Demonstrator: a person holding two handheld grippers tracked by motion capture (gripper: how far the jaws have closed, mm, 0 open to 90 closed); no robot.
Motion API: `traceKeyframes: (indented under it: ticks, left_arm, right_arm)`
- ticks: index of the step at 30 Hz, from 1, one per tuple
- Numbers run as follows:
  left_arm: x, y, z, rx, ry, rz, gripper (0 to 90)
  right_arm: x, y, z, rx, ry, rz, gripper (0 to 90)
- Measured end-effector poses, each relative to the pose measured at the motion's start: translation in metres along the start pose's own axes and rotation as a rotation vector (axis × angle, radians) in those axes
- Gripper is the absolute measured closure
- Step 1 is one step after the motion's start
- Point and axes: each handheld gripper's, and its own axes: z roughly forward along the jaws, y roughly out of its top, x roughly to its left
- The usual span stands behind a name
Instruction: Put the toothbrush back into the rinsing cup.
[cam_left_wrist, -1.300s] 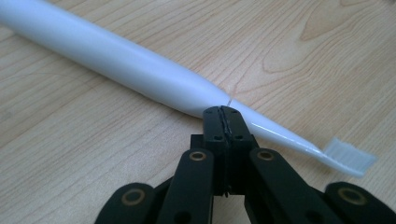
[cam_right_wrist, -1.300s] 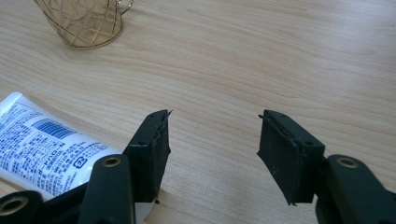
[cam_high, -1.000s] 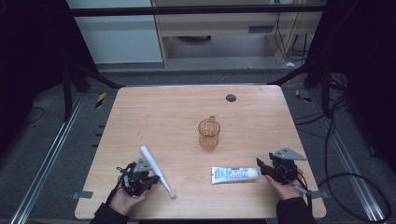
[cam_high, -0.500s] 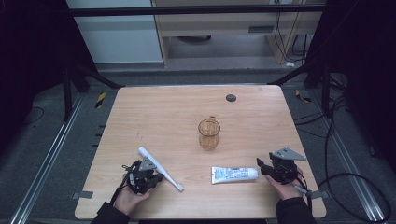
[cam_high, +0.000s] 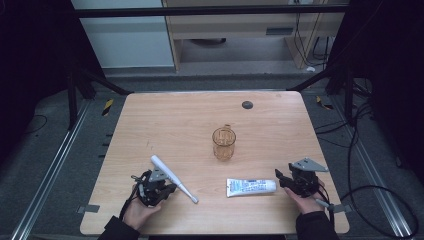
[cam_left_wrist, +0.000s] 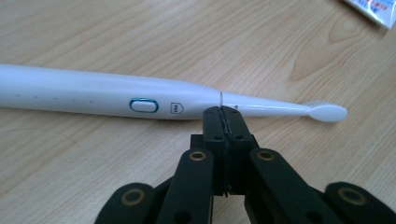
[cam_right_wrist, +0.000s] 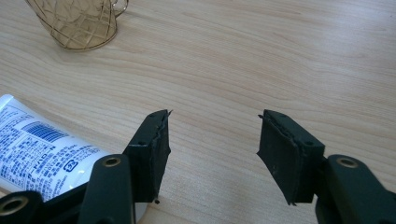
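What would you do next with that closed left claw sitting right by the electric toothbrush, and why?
Probably open the left gripper first. Its fingers are pressed shut against each other, just short of the toothbrush, which lies flat on the table. Shut fingers cannot take it; once spread, they could ease forward around the neck near the seam.

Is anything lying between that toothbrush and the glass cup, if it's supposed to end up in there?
Nothing visible does. In the high view the electric toothbrush lies flat by the shut left gripper, with bare table between it and the glass cup. The toothpaste tube lies off to the side, near the open right gripper.
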Motion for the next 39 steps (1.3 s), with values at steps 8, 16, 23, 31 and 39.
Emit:
traceKeyframes:
  ticks: [8, 16, 23, 31, 39]
  left_arm:
    - [0.018, 0.013, -0.019, -0.073, 0.051, -0.023, 89.5]
    - [0.043, 0.036, -0.020, -0.100, 0.117, -0.039, 89.5]
    - [0.065, 0.047, -0.003, -0.061, 0.147, -0.040, 89.5]
    - [0.081, 0.047, 0.013, -0.013, 0.144, -0.033, 89.6]
    - [0.081, 0.042, 0.025, 0.043, 0.149, 0.000, 89.6]
  right_arm:
    - [0.000, 0.000, 0.000, -0.004, -0.001, 0.004, 42.8]
    - [0.000, 0.000, 0.001, -0.005, -0.007, 0.002, 42.8]
    - [-0.002, -0.001, 0.001, -0.005, -0.013, 0.003, 42.8]
    - [-0.001, -0.001, 0.003, 0.000, -0.011, 0.002, 42.8]
    - [0.000, -0.001, 0.003, 0.002, -0.007, 0.001, 42.8]
